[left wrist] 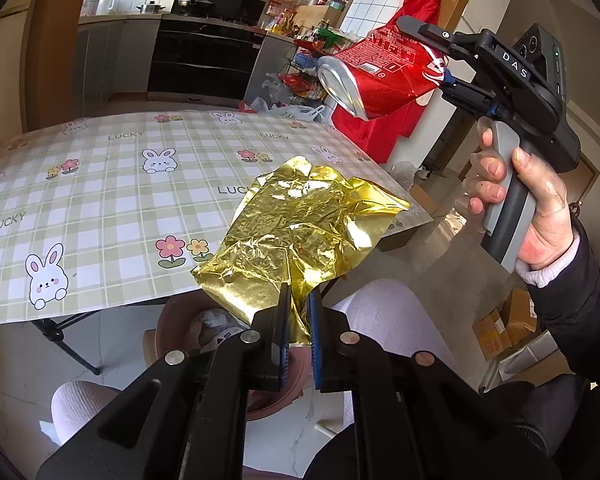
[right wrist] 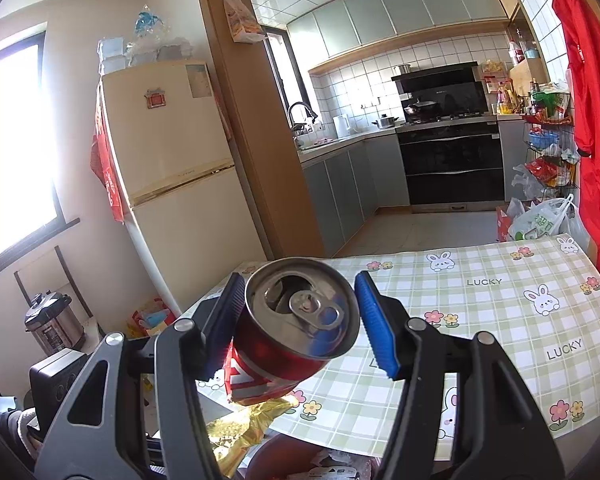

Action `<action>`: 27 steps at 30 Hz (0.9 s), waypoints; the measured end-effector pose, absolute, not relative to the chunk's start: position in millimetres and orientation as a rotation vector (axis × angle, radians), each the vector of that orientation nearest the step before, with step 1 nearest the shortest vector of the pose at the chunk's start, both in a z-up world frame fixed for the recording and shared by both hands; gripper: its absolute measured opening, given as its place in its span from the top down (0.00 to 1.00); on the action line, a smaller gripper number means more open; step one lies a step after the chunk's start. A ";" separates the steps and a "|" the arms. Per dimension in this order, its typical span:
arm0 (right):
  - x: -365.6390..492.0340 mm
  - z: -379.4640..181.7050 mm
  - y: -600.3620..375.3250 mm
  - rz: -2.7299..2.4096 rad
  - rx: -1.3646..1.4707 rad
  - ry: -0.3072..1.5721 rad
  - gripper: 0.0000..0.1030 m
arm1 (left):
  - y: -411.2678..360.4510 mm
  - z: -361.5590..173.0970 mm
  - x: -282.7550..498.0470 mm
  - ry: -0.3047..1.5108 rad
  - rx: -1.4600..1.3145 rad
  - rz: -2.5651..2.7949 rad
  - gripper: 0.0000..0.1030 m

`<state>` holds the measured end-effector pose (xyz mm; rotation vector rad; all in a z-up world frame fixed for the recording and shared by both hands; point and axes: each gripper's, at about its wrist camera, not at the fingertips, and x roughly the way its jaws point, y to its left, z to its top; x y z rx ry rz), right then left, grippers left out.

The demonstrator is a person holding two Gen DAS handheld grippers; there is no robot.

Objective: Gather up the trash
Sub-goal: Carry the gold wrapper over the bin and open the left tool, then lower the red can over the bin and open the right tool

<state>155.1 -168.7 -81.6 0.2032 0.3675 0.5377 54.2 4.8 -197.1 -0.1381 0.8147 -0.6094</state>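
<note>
Gold foil wrapper [left wrist: 300,232] pinched in left gripper [left wrist: 299,320]; dented red can [right wrist: 296,320] clamped in half-spread right gripper [right wrist: 300,316]

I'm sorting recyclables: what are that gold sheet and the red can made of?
Gold sheet: thin metallic foil or foil-coated film, mirror-shiny; sharp crinkles and glints suggest it. Red can: probably aluminium, with a bare silvery top and pull tab, glossy red printed wall and dented side.
</note>
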 end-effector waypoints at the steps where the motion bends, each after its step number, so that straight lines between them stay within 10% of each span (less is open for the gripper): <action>1: 153.9 -81.1 -166.6 0.536 0.204 0.368 0.43 | 4.5 -198.7 55.4 0.820 -0.137 -0.609 0.91; 5: 156.8 -85.0 -165.9 0.534 0.214 0.380 0.43 | 6.4 -203.0 61.1 0.851 -0.168 -0.613 0.83; 7: 158.5 -87.5 -164.3 0.535 0.218 0.389 0.43 | 9.7 -204.0 62.2 0.858 -0.197 -0.604 0.54; 16: 156.0 -92.9 -151.5 0.551 0.173 0.409 0.43 | 44.7 -187.5 66.6 0.746 -0.272 -0.415 0.17; 27: 143.2 -106.1 -123.0 0.612 0.099 0.462 0.43 | 93.4 -151.5 62.0 0.578 -0.249 -0.108 0.06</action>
